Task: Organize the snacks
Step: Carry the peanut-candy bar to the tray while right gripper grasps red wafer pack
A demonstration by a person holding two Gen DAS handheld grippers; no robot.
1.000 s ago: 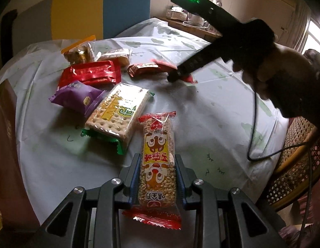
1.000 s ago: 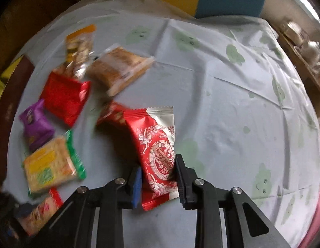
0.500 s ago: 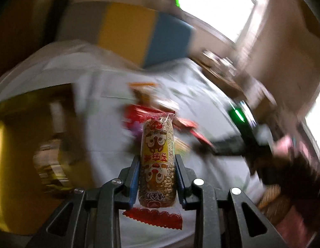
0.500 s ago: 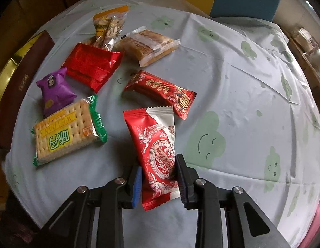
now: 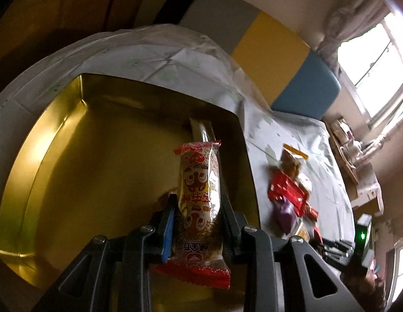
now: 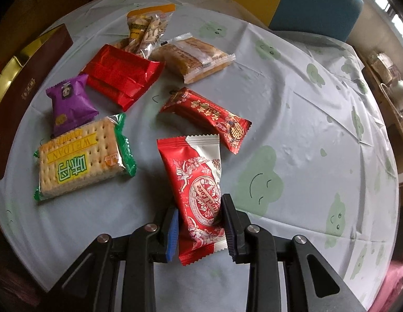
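My left gripper (image 5: 197, 202) is shut on a long puffed-grain snack pack (image 5: 198, 200) with a cartoon face, held above the inside of a gold tin (image 5: 58, 140). My right gripper (image 6: 200, 212) is shut on a red and white wafer pack (image 6: 198, 189), lifted over the tablecloth. On the table lie a cracker pack (image 6: 79, 161), a purple pack (image 6: 70, 102), a red pack (image 6: 122, 74), a long red candy bar (image 6: 209, 118), a nut bag (image 6: 146, 30) and a clear-wrapped cake (image 6: 193, 58). The tin's brown outer wall (image 6: 21, 88) shows at the left edge.
A round table with a pale cloth (image 6: 305, 109) printed with green smiley clouds. A yellow and blue chair back (image 5: 287, 70) stands behind it. A shelf with crockery (image 6: 388, 78) is at the right. The other hand-held gripper's body with a green light (image 5: 361, 234) shows at lower right.
My left gripper swung left with the puffed-grain pack, rolling, from over the snacks to above the gold tin. The right gripper drifted slightly, still holding the wafer pack.
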